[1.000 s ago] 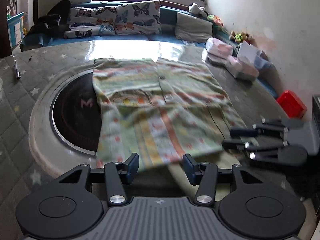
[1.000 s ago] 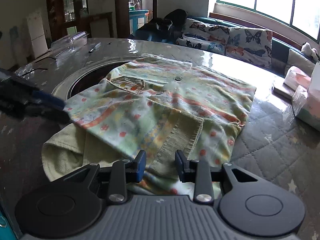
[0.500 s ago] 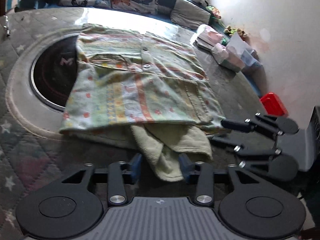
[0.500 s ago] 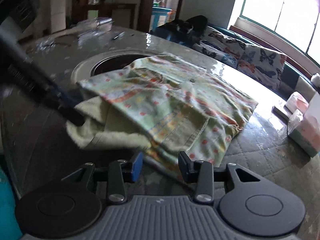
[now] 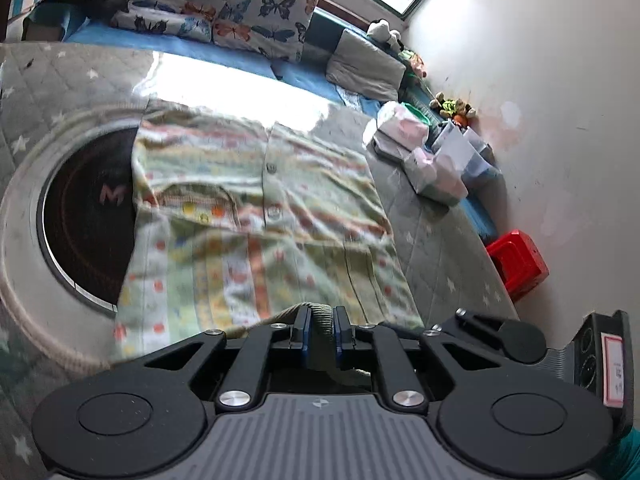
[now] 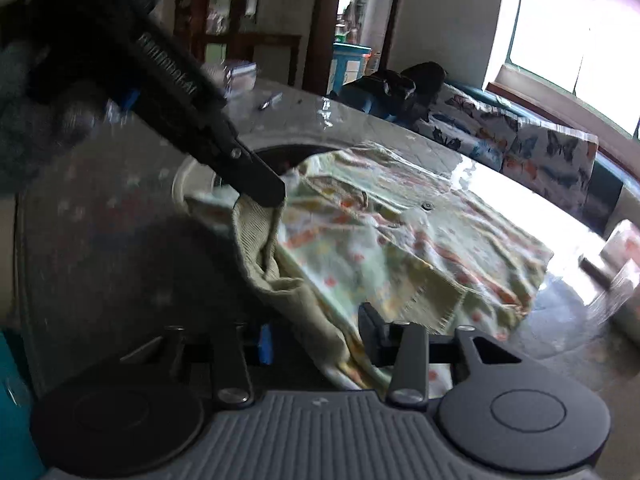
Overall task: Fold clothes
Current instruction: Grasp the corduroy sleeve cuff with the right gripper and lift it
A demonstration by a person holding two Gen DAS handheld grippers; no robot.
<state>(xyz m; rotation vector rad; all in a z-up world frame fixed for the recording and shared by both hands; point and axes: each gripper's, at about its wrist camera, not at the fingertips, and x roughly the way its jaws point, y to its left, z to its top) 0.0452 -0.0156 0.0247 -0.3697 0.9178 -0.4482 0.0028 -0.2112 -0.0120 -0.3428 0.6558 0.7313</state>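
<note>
Ribbed olive hem (image 5: 320, 322) now pinched in my closing left claw (image 5: 320, 330); half a second ago it gaped. Right claw (image 6: 316, 338) closing round near edge, pads apart — fold can start.

A quilted grey table cover (image 5: 432, 216) with pale stars fills the middle of the left wrist view, a dark round inset (image 5: 84, 216) at its left. Along the top runs a blue bench (image 5: 224, 46) with butterfly cushions (image 5: 260, 20) and a grey cushion (image 5: 366, 66). A white wall (image 5: 560, 100) takes the right side, a red box (image 5: 520, 264) low against it. In the right wrist view, a bright window (image 6: 580, 32) stands upper right, a doorway (image 6: 356, 20) top centre.
</note>
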